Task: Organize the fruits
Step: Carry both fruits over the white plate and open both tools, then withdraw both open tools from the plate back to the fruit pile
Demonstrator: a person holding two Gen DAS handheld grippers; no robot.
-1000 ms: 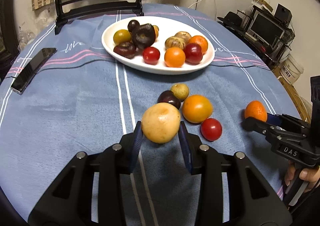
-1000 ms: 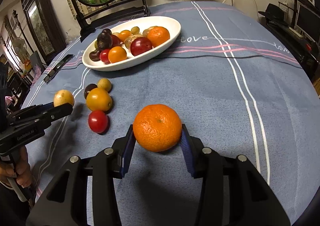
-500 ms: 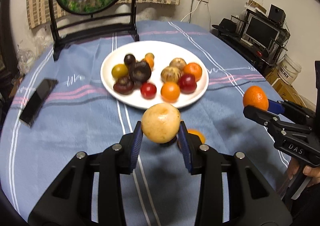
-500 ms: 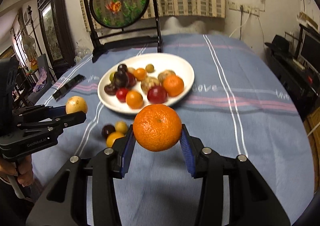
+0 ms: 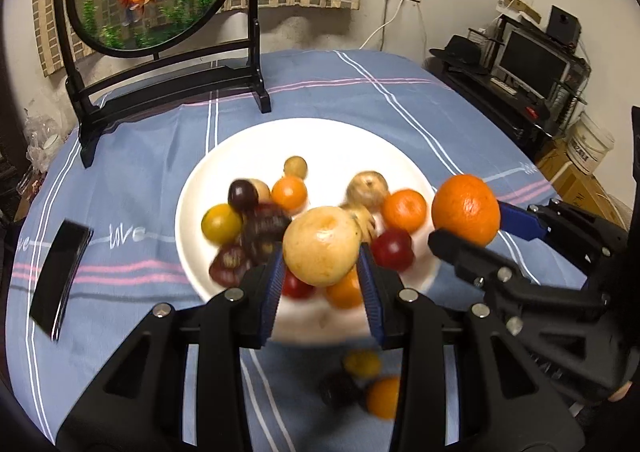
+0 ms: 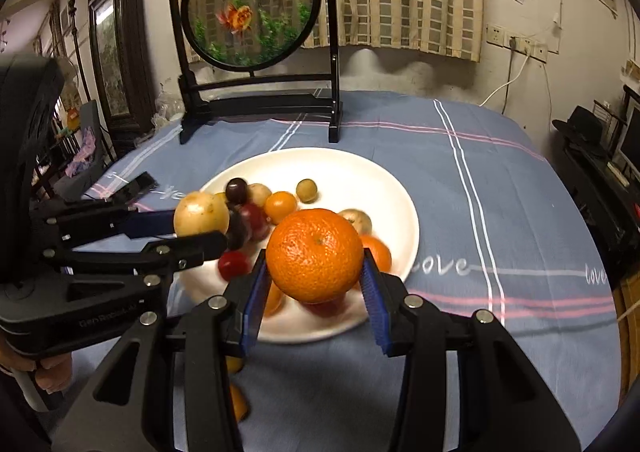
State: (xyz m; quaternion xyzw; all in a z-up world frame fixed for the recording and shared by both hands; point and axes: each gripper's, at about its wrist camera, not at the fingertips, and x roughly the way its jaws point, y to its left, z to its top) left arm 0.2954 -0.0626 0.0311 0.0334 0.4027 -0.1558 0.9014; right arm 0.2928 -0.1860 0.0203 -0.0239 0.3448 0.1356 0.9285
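Risk: your left claw grasping the round yellow fruit and your right claw grasping the orange mandarin may knock the crowded fruits off the white round plate.

Plate mid-worktop, fruit inside; phone left; framed screen far; three loose fruits near of plate.
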